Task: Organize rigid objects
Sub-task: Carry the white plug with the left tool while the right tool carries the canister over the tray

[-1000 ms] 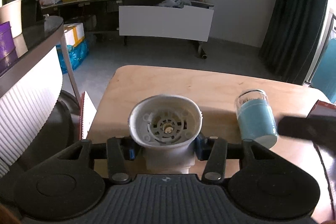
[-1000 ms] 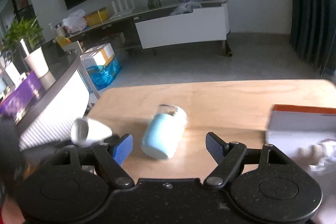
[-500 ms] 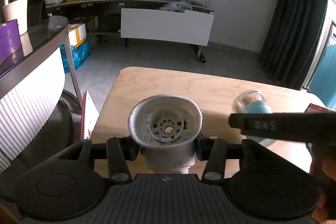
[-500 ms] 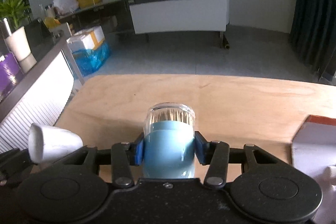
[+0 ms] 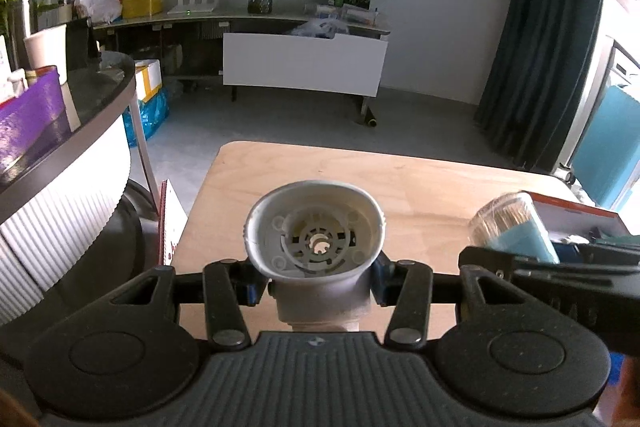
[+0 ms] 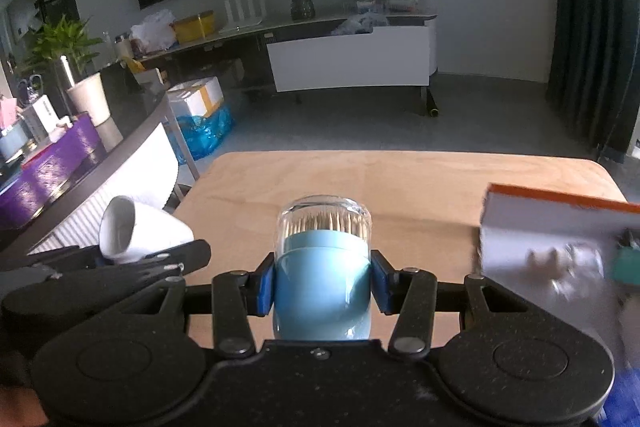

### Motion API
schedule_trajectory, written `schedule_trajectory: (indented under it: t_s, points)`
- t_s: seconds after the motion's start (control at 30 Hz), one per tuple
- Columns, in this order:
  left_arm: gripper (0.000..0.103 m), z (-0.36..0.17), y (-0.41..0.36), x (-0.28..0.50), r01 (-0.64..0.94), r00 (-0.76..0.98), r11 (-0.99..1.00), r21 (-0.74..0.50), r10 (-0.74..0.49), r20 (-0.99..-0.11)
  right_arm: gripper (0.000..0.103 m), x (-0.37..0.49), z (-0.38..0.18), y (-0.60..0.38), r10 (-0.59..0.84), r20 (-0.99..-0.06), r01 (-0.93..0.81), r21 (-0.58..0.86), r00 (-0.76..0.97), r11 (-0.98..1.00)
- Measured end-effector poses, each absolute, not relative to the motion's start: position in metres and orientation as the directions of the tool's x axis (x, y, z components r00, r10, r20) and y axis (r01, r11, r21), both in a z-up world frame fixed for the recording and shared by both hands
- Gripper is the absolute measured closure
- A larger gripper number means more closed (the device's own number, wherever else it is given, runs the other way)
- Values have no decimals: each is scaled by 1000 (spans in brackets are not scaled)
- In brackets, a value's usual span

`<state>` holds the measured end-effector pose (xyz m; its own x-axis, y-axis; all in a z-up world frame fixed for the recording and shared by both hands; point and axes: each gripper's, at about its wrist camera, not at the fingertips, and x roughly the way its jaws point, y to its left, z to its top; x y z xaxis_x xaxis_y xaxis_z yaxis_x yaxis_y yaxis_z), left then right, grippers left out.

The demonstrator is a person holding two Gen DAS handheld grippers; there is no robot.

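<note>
Since half a second ago, our right gripper (image 6: 323, 281) has lifted the toothpick holder (image 6: 323, 267) off the wooden table (image 6: 400, 187), and it now sits higher and nearer the orange-edged box (image 6: 560, 227). Its blue pads (image 6: 266, 283) are clamped on the holder's blue body; the long axis runs forward along the fingers, clear dome pointing away from us. Our left gripper (image 5: 316, 277) is closed on the white funnel-shaped part (image 5: 316, 235), wide open mouth facing away, narrow neck toward the gripper; this grip looks unchanged. Both objects are held above the table, side by side.
</note>
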<state>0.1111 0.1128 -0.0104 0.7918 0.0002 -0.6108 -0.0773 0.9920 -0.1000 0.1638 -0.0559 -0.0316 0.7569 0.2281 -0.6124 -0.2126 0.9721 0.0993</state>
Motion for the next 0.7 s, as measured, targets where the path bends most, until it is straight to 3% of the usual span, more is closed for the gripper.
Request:
schedule_trajectory:
  t_s: [0.7]
  points:
    - [54,9,87,45,-60,806,993,-104,-13,-591,46,66,-10,-83,221,-562,-199,101,797,975]
